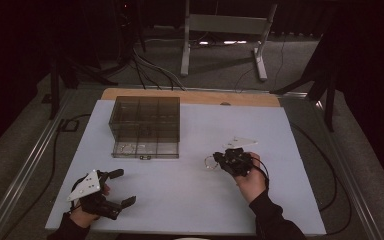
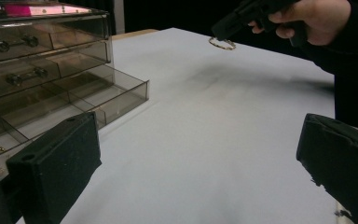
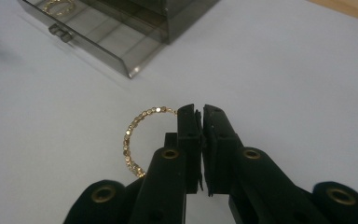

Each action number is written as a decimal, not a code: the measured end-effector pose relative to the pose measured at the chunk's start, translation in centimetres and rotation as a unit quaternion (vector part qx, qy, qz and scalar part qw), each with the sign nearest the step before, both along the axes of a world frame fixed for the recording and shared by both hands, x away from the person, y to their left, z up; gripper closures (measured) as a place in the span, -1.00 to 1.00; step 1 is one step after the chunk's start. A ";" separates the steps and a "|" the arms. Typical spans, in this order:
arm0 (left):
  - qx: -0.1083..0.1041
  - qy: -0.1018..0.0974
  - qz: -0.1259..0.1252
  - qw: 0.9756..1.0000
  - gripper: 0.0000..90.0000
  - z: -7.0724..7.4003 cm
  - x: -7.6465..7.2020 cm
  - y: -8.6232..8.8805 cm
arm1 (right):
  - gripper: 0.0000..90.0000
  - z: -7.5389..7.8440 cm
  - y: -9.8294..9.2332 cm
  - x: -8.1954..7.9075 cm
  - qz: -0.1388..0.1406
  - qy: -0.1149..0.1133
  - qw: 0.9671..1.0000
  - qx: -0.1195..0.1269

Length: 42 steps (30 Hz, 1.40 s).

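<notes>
Gold beads catch the light where we hold the bracelet [image 3: 135, 135]: the right gripper [image 3: 200, 140] has its fingers [image 3: 189, 140] pressed together on one side of the ring, and the rest of the loop hangs out to the left of them in the right gripper view. In the high view the same bracelet [image 1: 210, 162] sits at the left tip of the right gripper [image 1: 225, 161], over the open middle of the white bench [image 1: 190, 200].

What the coming move turns on, as we judge it, is that the smoky clear drawer box [image 1: 145, 122] lies ahead and to the left of those fingers, well apart from them, with its bottom drawer [image 1: 145, 149] pulled out toward us. The loop already points that way, so we would only have to carry it across the bare bench.

The open drawer is split into compartments; another gold bracelet [image 3: 58, 7] lies in one near the drawer's far end, and the compartments closer to us look free. The upper drawers are closed, their contents too dim to tell.

Our left gripper [image 1: 112, 190] rests near the bench's front left corner, fingers [image 2: 56, 168] wide apart and holding nothing. It is nearer the box, but the right one has the load.
</notes>
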<state>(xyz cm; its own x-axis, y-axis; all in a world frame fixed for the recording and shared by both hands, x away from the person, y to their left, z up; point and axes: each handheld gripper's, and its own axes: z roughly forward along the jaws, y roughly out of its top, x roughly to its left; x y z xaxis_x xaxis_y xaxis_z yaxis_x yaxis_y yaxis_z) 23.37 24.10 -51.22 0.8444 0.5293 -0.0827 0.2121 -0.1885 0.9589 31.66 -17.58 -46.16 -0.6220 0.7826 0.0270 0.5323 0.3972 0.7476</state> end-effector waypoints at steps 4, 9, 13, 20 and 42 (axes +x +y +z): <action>-0.001 0.001 0.001 1.000 -0.99 0.0 -0.1 0.0 | 0.92 0.2 1.1 0.6 0.009 0.000 1.000 0.000; 0.000 0.000 -0.001 1.000 -0.99 0.0 0.0 0.0 | 0.92 0.9 2.8 1.3 0.023 -0.005 1.000 0.007; -0.002 0.000 -0.001 1.000 -0.99 0.0 0.0 0.0 | 0.92 1.5 4.0 1.8 0.034 -0.012 0.999 0.009; -0.002 0.000 0.001 1.000 -0.99 0.0 -0.1 0.0 | 0.92 2.0 5.8 2.5 0.045 -0.015 0.999 0.015; -0.004 0.000 -0.001 1.000 -0.99 0.0 -0.1 0.1 | 0.92 2.4 13.0 5.0 0.084 -0.016 0.996 0.016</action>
<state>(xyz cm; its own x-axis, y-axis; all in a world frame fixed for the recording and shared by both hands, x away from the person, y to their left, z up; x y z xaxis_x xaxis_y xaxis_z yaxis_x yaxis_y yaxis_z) 23.30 24.24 -51.21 0.8450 0.5276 -0.0868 0.2122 -0.1820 0.9601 36.68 -4.53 -43.76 -0.7455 0.6659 0.0282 0.4359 0.4552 0.7764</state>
